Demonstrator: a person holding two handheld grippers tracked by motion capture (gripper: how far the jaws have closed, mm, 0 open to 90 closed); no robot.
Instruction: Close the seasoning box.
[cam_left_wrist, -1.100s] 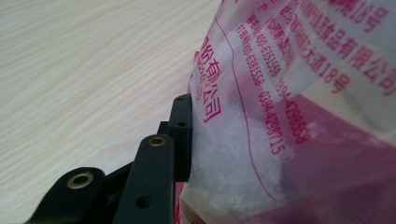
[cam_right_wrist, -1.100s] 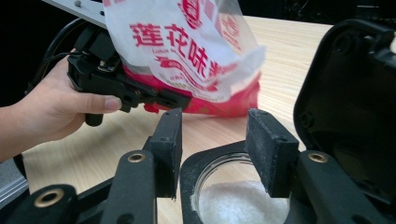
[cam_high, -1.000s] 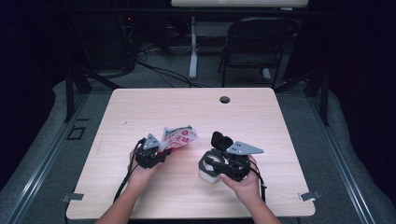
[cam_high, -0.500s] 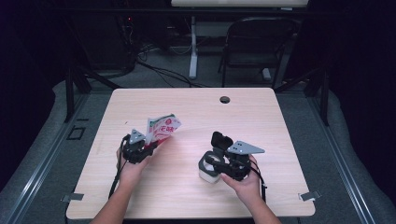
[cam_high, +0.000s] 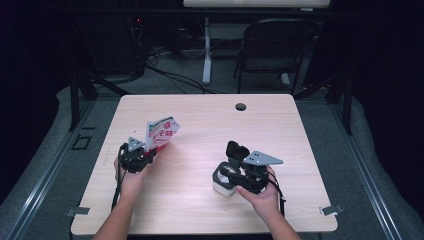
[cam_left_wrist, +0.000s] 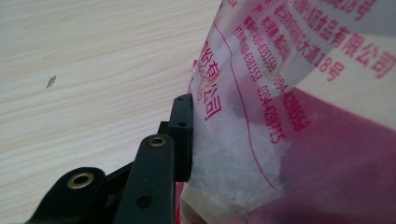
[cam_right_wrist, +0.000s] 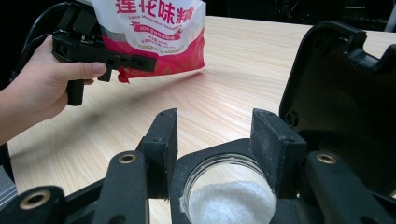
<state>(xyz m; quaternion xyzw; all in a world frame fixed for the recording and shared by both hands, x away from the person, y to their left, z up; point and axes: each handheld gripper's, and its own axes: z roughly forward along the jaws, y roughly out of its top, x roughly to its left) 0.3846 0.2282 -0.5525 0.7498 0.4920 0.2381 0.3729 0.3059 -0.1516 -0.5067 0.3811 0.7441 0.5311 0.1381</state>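
High view: the left claw (cam_high: 142, 154) is gripping the bottom end of a red and white bag of white crystals (cam_high: 161, 133) over the left side of the counter (cam_high: 300, 150). The bag is standing up off the wood, with its long way running from the claw up and away toward the far right, so it is leaning a little. In the left gripper view, one black jaw is pressing flat on the clear part of the bag, where white grains are lying inside.

The right claw (cam_high: 226, 172) is sitting near the middle of the counter, well apart from the bag, with a round jar (cam_high: 223, 183) between its jaws. Its jaws have just been opening. In the right gripper view the jar (cam_right_wrist: 231, 191) is standing upright with its mouth facing up and white grains inside. The jaws are sitting at both sides of the rim, and I cannot tell if they are pressing on it. The jar's black lid (cam_right_wrist: 348, 98) is hanging open behind it.
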